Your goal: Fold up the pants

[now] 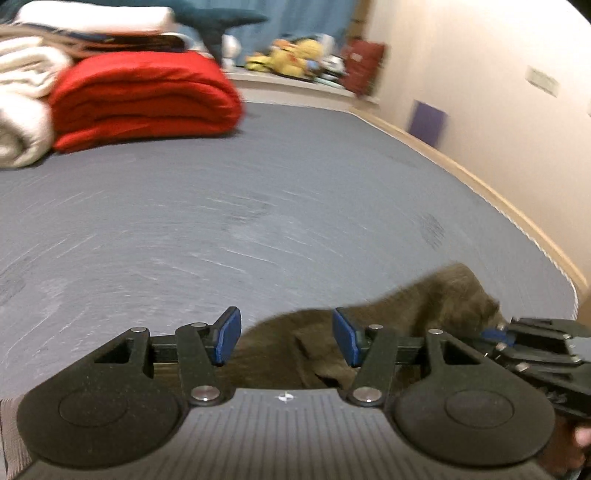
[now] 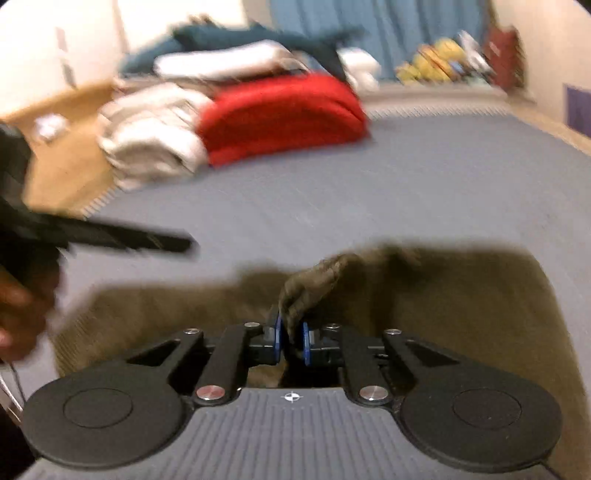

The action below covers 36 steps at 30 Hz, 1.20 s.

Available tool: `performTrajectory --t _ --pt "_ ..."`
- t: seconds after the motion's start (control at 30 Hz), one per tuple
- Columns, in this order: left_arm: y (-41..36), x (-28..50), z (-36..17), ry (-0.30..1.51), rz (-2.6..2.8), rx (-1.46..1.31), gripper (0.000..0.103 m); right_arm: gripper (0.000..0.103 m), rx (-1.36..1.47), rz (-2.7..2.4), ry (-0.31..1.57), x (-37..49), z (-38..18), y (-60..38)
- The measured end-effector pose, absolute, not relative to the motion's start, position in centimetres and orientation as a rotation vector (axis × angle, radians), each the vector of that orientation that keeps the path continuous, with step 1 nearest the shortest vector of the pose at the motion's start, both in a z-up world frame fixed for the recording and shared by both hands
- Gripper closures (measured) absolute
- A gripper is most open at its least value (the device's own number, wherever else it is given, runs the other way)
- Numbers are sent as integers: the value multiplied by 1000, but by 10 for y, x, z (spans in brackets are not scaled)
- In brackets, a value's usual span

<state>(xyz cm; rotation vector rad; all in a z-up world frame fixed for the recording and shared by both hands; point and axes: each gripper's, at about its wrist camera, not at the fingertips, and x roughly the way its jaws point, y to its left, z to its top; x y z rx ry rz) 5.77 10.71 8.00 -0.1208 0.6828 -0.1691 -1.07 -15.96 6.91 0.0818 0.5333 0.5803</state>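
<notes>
Brown pants lie spread on the gray bed, at about 5 o'clock in the left wrist view and across the lower middle of the right wrist view. The right gripper is clenched on a raised fold of the pants, the cloth bunched between its two blue pads and standing up toward 12 o'clock from them. The left gripper is released: its blue fingertips stand well apart, with the pants showing below the gap and nothing held between them. In the left wrist view the right gripper enters from 4 o'clock, its tip touching the edge of the pants. In the right wrist view the left gripper appears as a blurred dark bar at 9 o'clock, with the person's hand behind it. At the far side of the bed, toward 11 o'clock, sits a folded red blanket, with a white blanket just beside it and more folded cloth stacked on top. A yellow plush toy rests on a ledge at 12 o'clock, before a blue curtain. A pale wall runs along the bed's edge toward 2 o'clock.
</notes>
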Motion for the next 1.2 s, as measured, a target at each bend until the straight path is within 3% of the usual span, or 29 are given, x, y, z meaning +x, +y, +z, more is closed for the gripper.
performTrajectory --t 0.03,0.1,0.13,0.2,0.37,0.57,0.73,0.93,0.97,1.0,1.03,1.07,1.1,1.13,1.2 --pt "111 60 81 685 -152 -138 42 85 105 619 505 -6 79 -151" --pt "117 63 81 695 -132 -158 42 64 197 733 456 13 95 -144" --pt "119 63 83 699 -122 -159 42 47 239 780 436 20 103 -142" --pt "122 63 86 706 -112 -171 42 34 293 790 412 30 119 -149" --pt "107 63 89 706 -187 -171 42 34 344 656 427 43 121 -188" --pt "89 91 56 820 -224 -215 42 34 259 516 537 29 89 -219" --pt "85 111 36 887 -273 -291 61 35 46 658 605 -19 59 -188" --pt "69 122 18 932 -304 -264 61 38 -290 806 557 -84 21 -128" --pt "68 123 16 931 -301 -265 61 41 -340 798 545 -89 15 -122" --pt "68 123 15 929 -300 -266 65 51 -382 792 538 -92 11 -116" --pt "67 123 15 925 -300 -258 78 64 -408 776 536 -93 6 -113" --pt "64 125 14 924 -300 -240 92 68 -417 757 525 -92 6 -113" --pt "64 124 13 924 -299 -217 96 79 -403 750 514 -92 9 -112" --pt "65 122 16 910 -298 -215 97 85 -374 743 506 -92 15 -116" --pt "76 116 28 867 -283 -245 97 86 -350 759 448 -99 30 -125"
